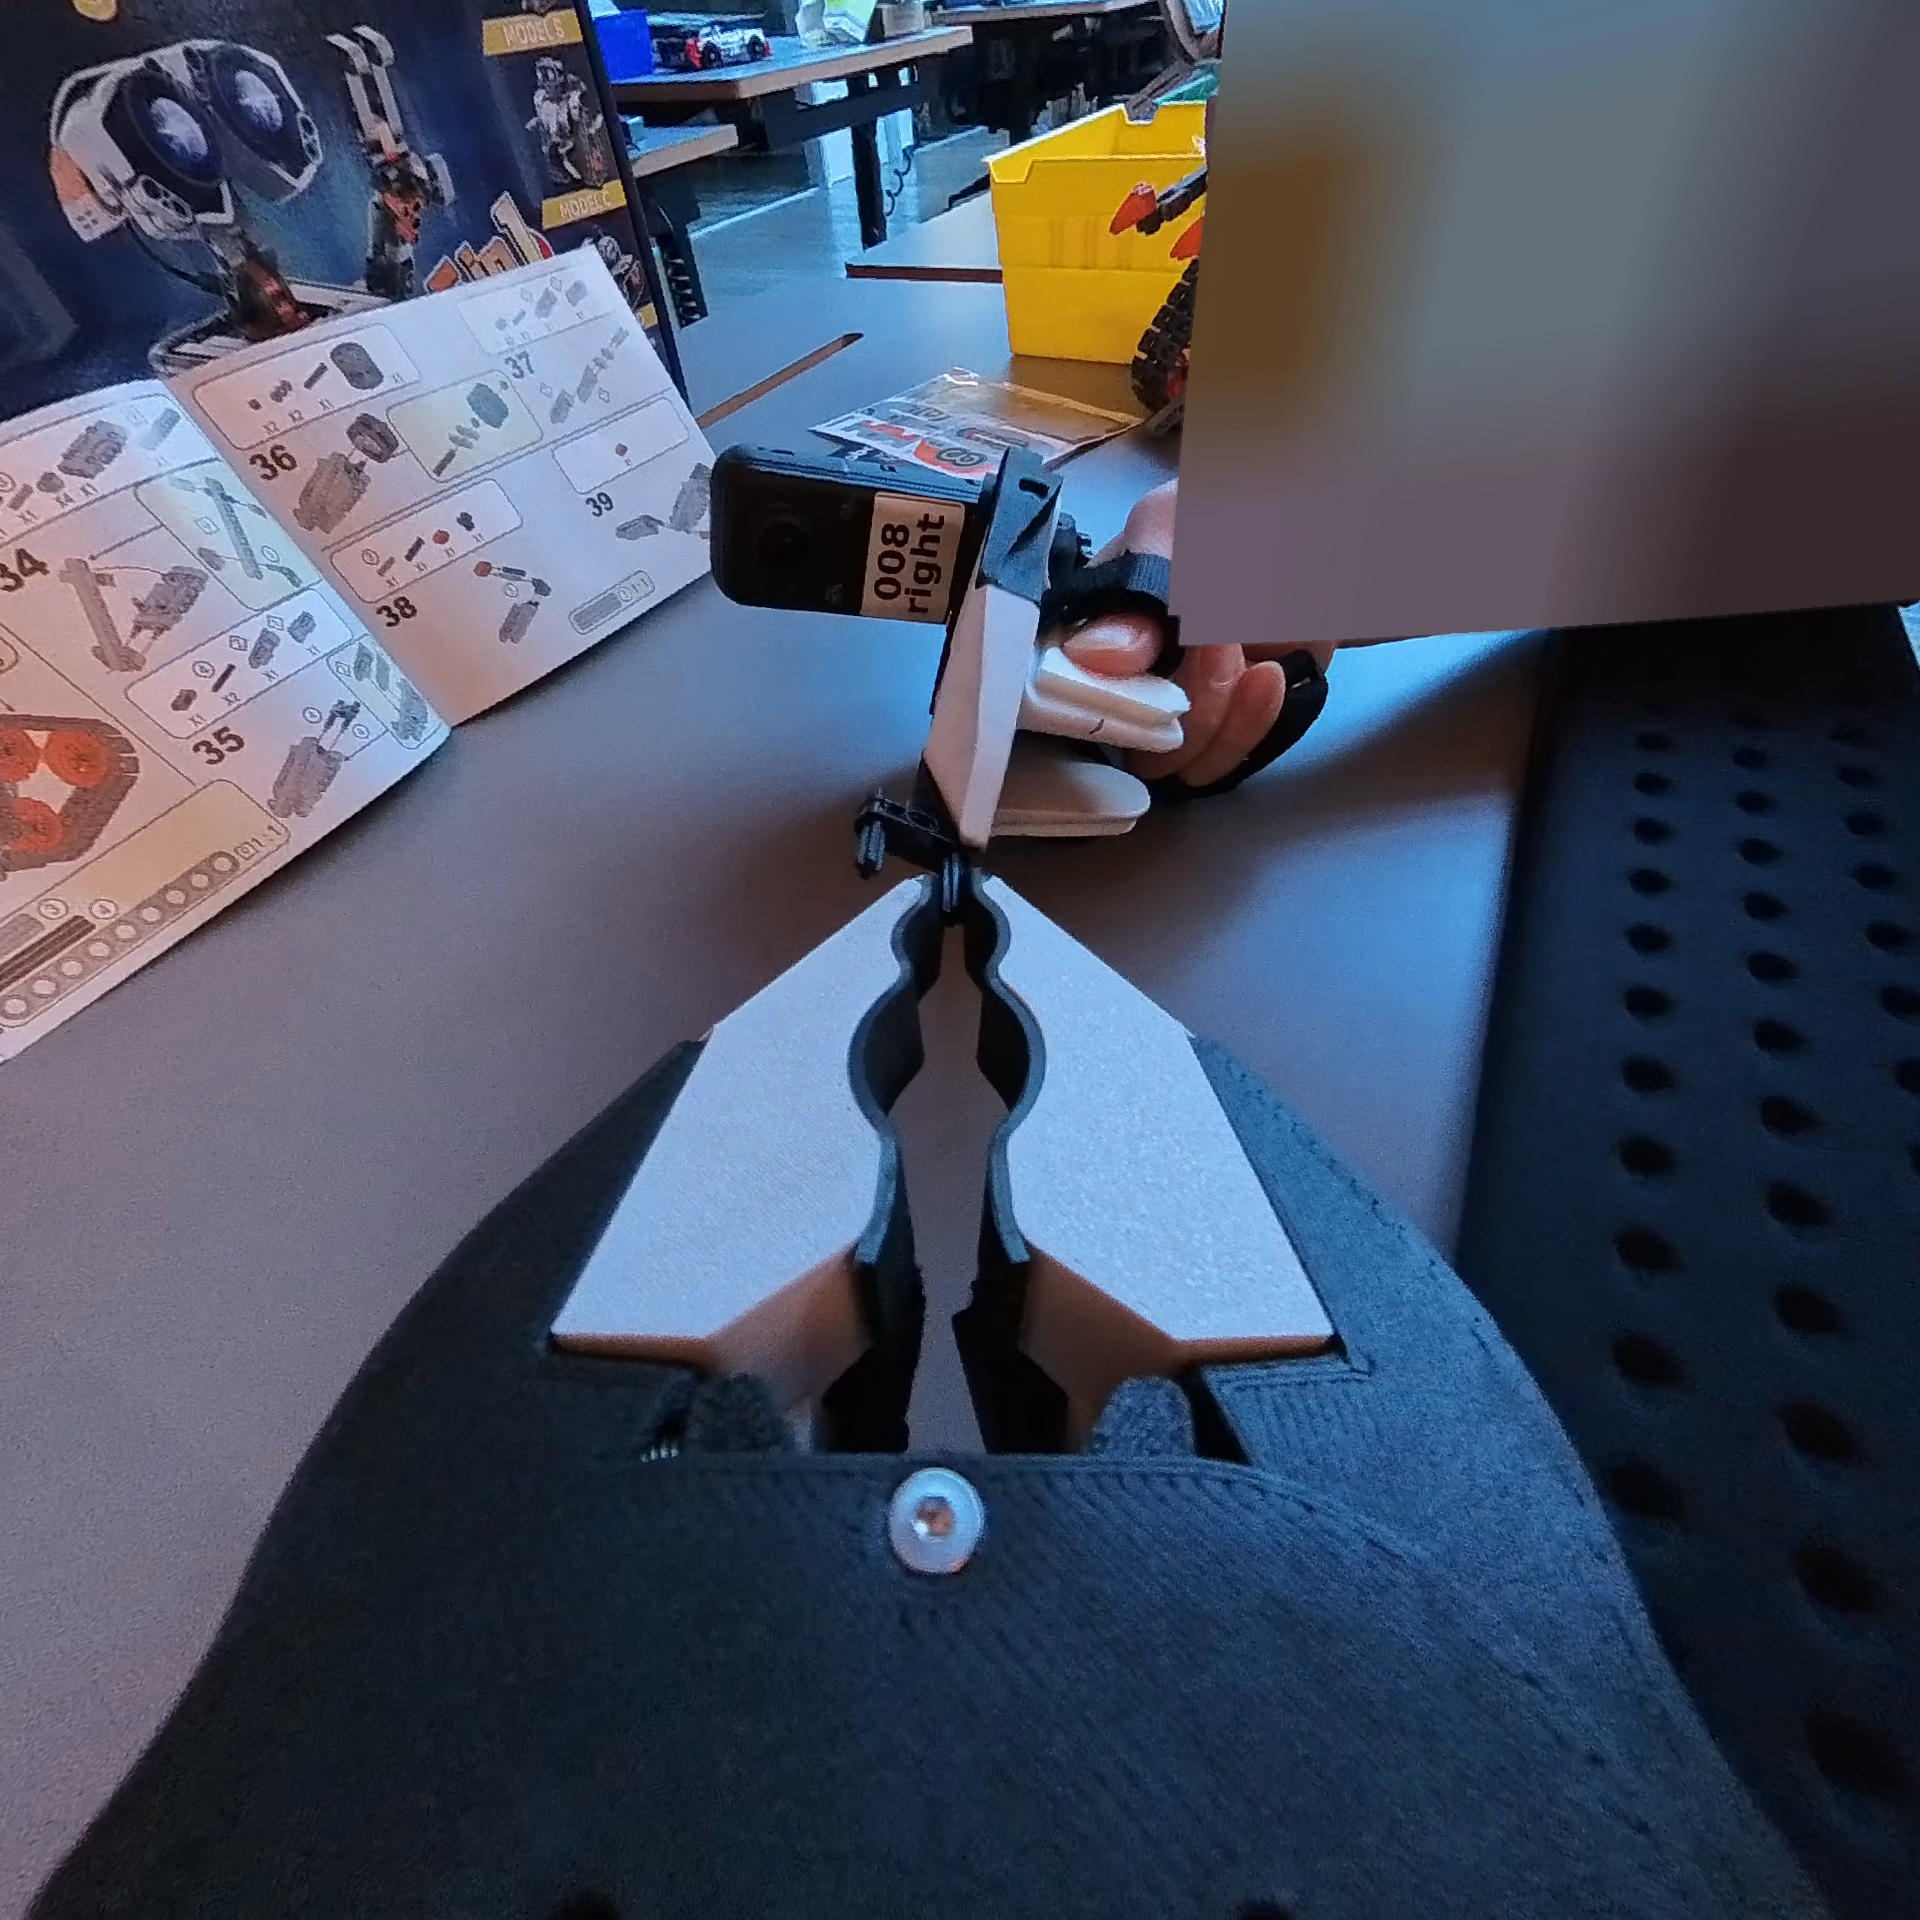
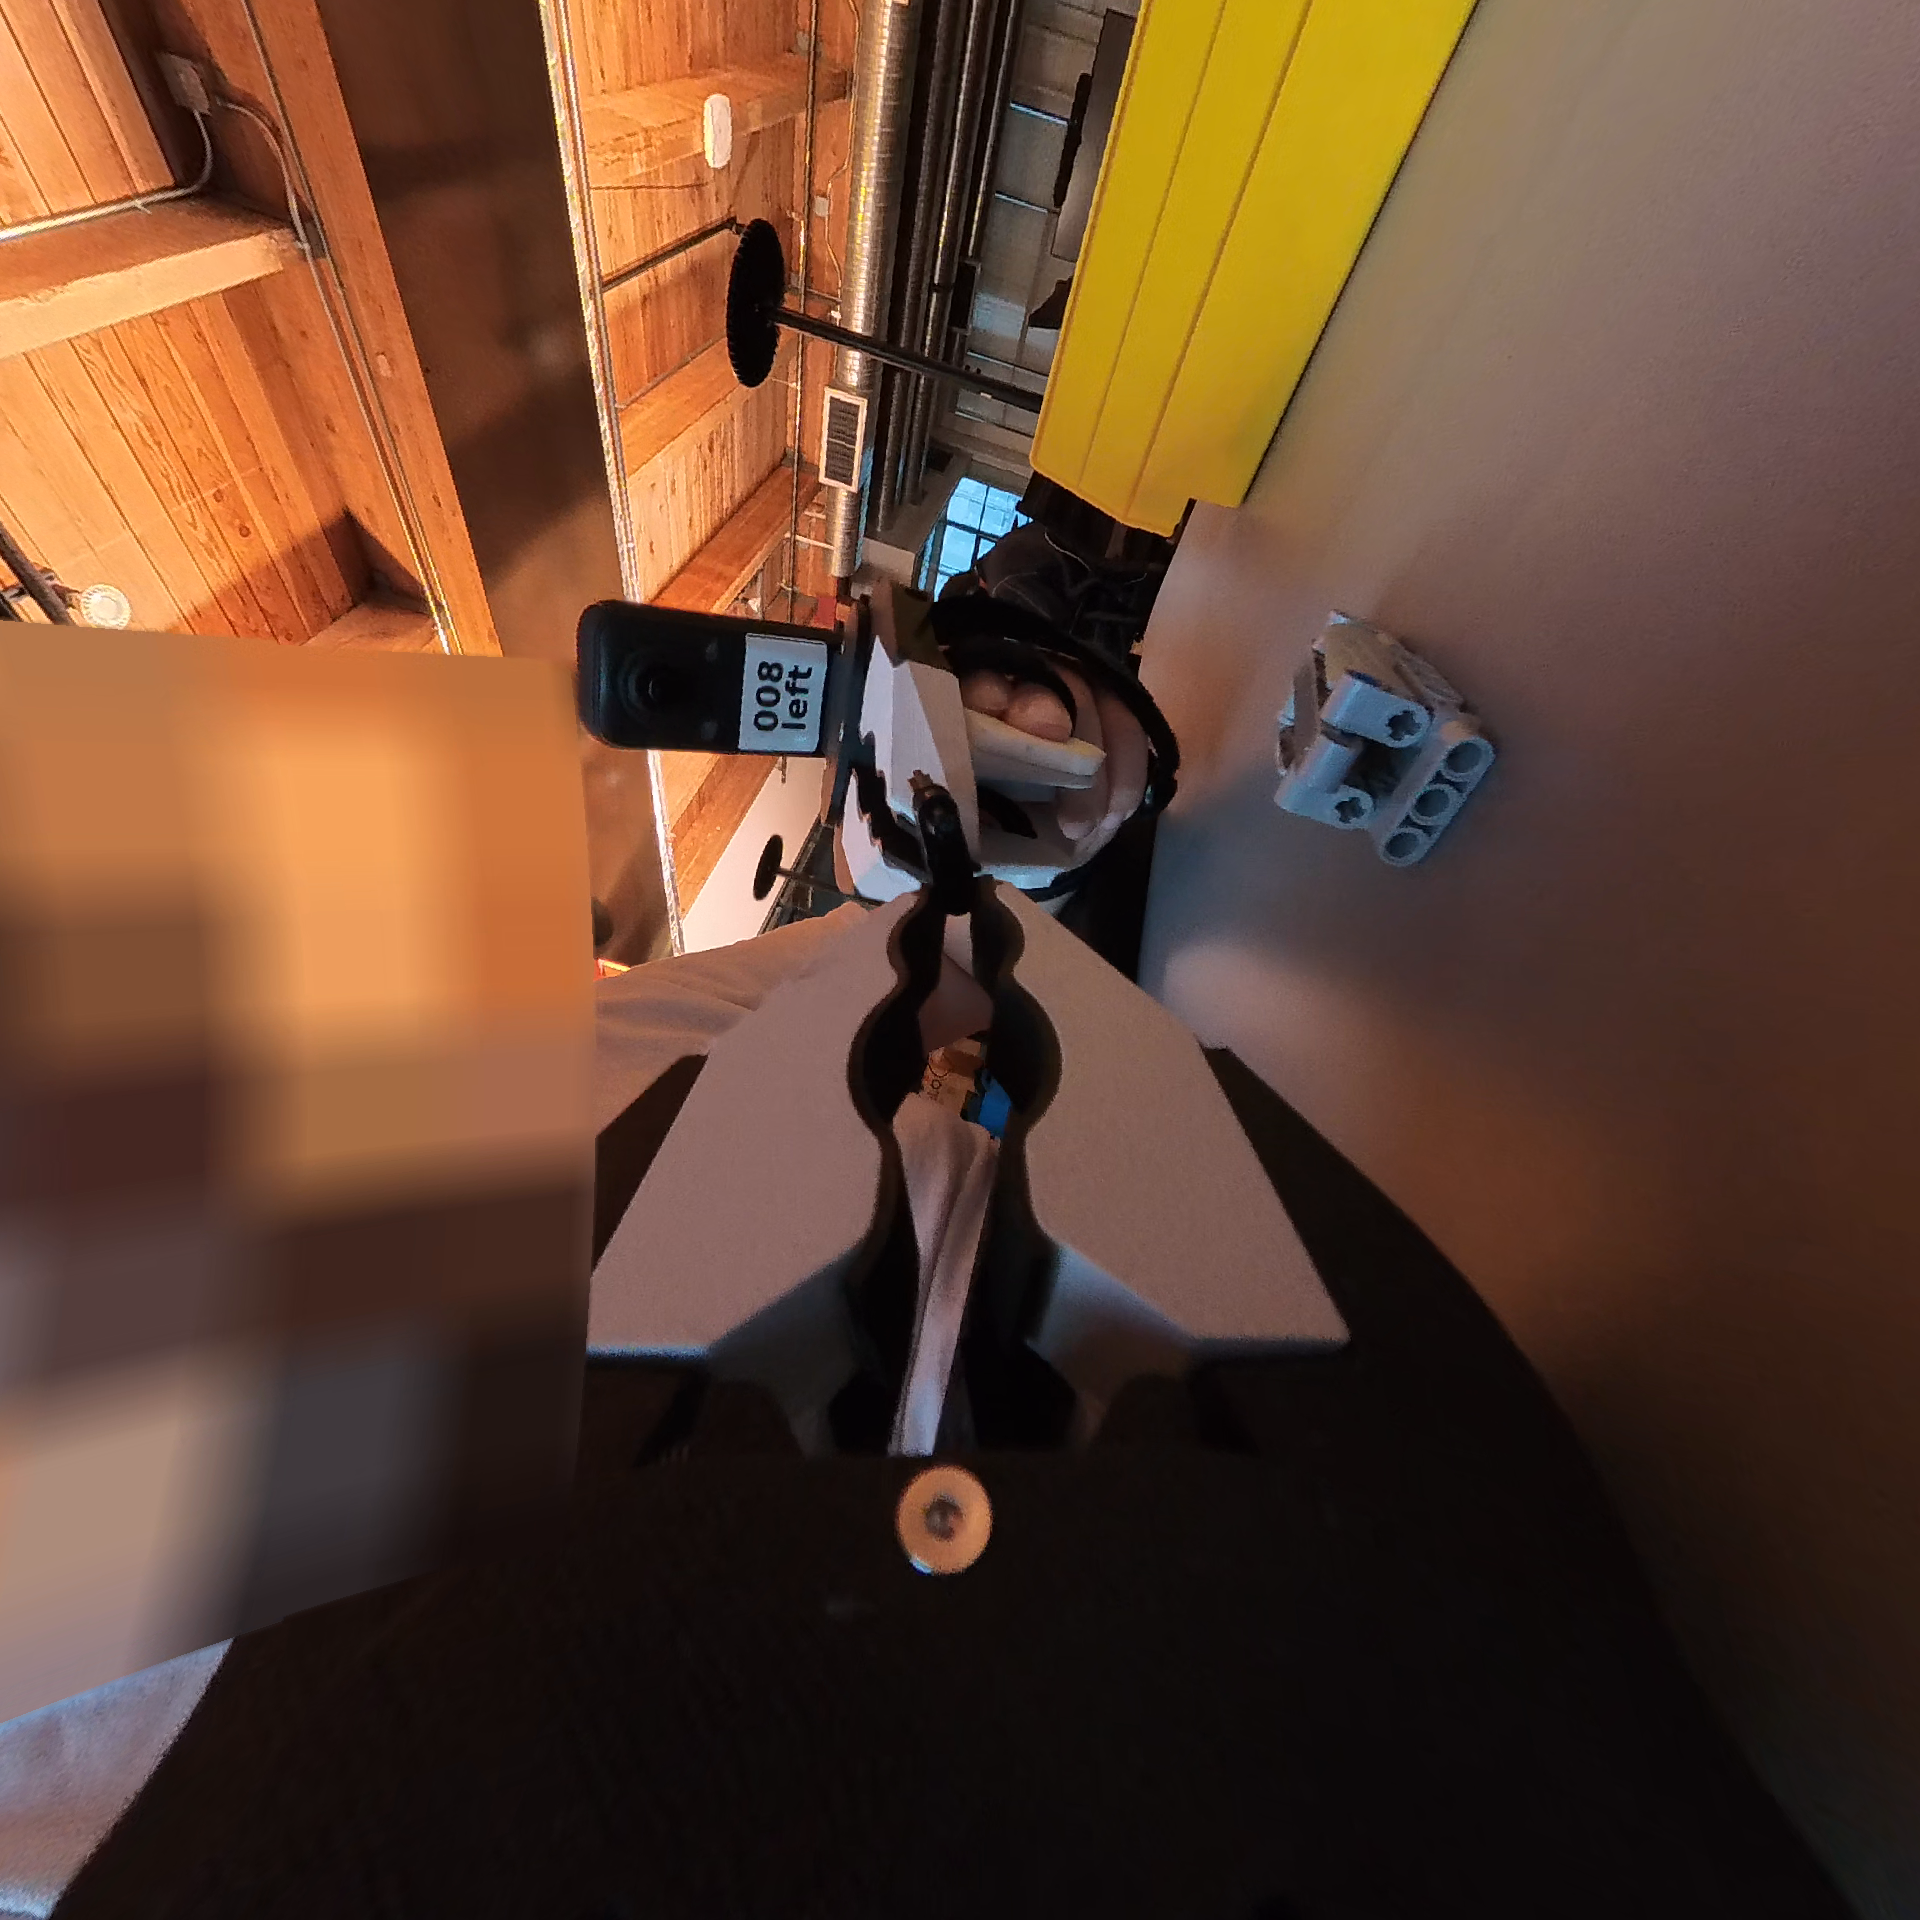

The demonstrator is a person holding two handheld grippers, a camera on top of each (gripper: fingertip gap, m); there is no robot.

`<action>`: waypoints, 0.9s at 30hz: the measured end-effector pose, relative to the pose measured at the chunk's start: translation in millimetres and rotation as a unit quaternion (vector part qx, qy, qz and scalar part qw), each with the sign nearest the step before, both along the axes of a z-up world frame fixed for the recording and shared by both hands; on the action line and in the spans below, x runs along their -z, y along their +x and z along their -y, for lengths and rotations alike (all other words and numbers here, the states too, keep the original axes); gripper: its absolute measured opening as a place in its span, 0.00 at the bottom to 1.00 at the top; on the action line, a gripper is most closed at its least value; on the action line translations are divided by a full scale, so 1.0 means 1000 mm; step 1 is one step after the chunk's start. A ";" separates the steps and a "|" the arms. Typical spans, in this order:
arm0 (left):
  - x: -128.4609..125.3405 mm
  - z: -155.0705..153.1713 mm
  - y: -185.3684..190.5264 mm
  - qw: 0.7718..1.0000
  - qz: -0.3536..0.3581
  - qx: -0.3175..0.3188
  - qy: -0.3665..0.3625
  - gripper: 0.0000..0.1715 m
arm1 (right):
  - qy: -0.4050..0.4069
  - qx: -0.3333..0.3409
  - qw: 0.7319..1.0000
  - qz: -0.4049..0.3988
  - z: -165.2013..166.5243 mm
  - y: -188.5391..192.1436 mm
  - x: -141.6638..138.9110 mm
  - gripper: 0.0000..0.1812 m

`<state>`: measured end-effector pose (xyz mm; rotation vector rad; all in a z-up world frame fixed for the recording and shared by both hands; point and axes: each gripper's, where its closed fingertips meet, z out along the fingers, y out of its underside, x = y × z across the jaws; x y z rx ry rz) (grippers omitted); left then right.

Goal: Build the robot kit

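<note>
My left gripper (image 1: 951, 888) is shut on a small black pin (image 1: 951, 871), held a little above the dark table (image 1: 623, 935). Facing it tip to tip, my right gripper (image 1: 966, 836) tilts down from the upper right, shut on a small black connector (image 1: 888, 821) that meets the pin. In the right wrist view, which is turned sideways, the right gripper (image 2: 951, 909) holds the black part (image 2: 940, 836), and the left gripper (image 2: 914, 800) is just beyond it. A hand (image 1: 1216, 696) grips the right gripper's handle.
An open instruction booklet (image 1: 312, 582) leans on a toy box (image 1: 260, 156) at the left. A yellow bin (image 1: 1091, 249) with a tracked model (image 1: 1169, 312) beside it and a sticker sheet (image 1: 966, 426) lie behind. A grey brick assembly (image 2: 1382, 753) sits on the table. A black perforated surface (image 1: 1714, 1039) is at the right. The grippers are tip to tip, or close to it.
</note>
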<state>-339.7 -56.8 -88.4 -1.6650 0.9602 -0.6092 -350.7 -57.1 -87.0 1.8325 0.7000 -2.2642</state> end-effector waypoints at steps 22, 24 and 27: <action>0.015 -0.005 -0.011 0.996 0.027 -0.012 -0.088 0.05 | 0.100 0.045 0.993 0.031 -0.011 -0.002 0.011 0.03; 0.017 -0.007 -0.009 0.995 0.026 -0.014 -0.096 0.04 | 0.107 0.044 0.993 0.032 -0.009 -0.003 0.012 0.03; 0.019 -0.007 -0.007 0.995 0.020 -0.008 -0.101 0.01 | 0.107 0.045 0.993 0.033 -0.011 -0.003 0.013 0.03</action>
